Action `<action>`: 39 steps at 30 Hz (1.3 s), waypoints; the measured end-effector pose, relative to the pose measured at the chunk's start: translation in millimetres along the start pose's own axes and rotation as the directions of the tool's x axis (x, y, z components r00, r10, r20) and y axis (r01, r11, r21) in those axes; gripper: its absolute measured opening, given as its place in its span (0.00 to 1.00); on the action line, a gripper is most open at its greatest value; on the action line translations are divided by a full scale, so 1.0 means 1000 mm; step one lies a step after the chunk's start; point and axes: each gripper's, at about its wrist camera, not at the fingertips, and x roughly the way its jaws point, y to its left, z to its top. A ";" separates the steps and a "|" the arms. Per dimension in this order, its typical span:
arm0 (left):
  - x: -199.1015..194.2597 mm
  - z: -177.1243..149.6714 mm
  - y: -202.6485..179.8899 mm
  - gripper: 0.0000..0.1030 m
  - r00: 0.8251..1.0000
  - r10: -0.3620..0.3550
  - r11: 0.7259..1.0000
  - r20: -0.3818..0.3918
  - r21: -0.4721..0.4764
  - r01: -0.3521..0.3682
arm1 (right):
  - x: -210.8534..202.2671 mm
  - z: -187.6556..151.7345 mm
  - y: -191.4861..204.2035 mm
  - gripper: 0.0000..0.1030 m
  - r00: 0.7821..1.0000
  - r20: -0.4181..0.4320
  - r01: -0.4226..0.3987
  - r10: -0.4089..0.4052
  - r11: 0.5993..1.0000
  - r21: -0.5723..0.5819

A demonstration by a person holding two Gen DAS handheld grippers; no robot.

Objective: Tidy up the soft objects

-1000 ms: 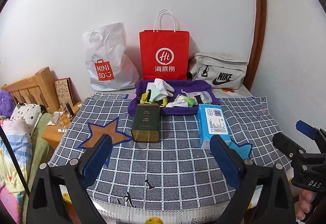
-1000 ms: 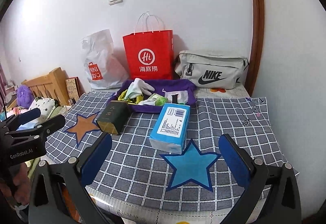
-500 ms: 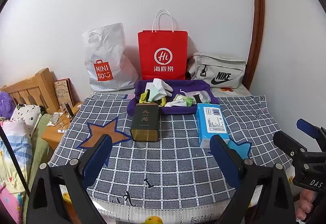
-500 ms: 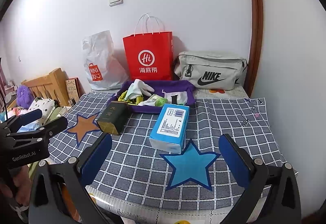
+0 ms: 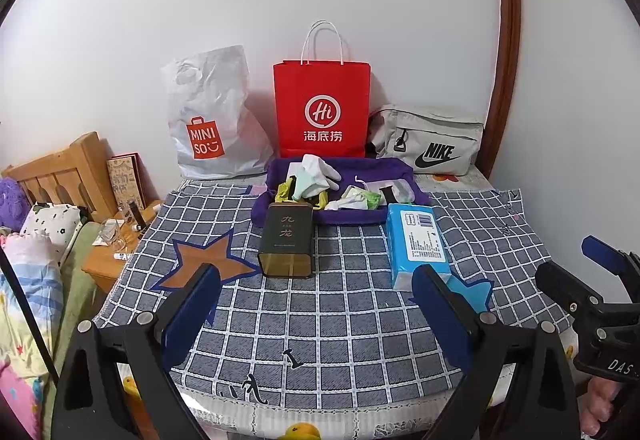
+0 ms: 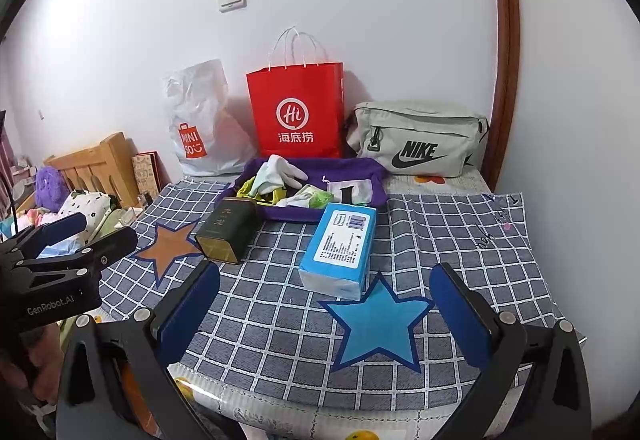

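Observation:
A purple tray [image 5: 412, 172] [image 6: 372, 170] at the back of the checked table holds white gloves [image 5: 320, 170] [image 6: 280, 170], yellow-green cloth [image 5: 285, 192] and other small soft items [image 5: 360, 198]. A blue tissue pack [image 5: 416, 244] [image 6: 340, 250] lies in front of it on the right. A dark box [image 5: 286, 240] [image 6: 226, 230] lies on the left. My left gripper [image 5: 316, 304] is open and empty above the near table edge. My right gripper [image 6: 326, 304] is open and empty, near a blue star [image 6: 378, 320].
A Miniso plastic bag [image 5: 212, 120], a red paper bag [image 5: 322, 112] and a grey Nike bag [image 5: 432, 144] stand against the wall. A wooden headboard [image 5: 60, 172], a bedside stand [image 5: 116, 252] and bedding [image 5: 24, 280] are left of the table. The wall is close on the right.
Both grippers have drawn back slightly from the table and risen a little. Nothing on the table has moved.

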 end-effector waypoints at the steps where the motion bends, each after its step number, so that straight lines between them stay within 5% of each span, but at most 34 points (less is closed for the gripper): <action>1: 0.000 0.000 0.000 0.94 1.000 -0.001 1.000 0.000 0.000 0.001 | 0.000 0.000 0.000 1.00 1.000 0.000 -0.001 0.001 1.000 0.000; 39: -0.005 0.000 -0.001 0.94 1.000 -0.002 1.000 0.007 -0.001 0.002 | -0.005 0.003 -0.002 1.00 1.000 0.006 -0.005 0.005 1.000 0.000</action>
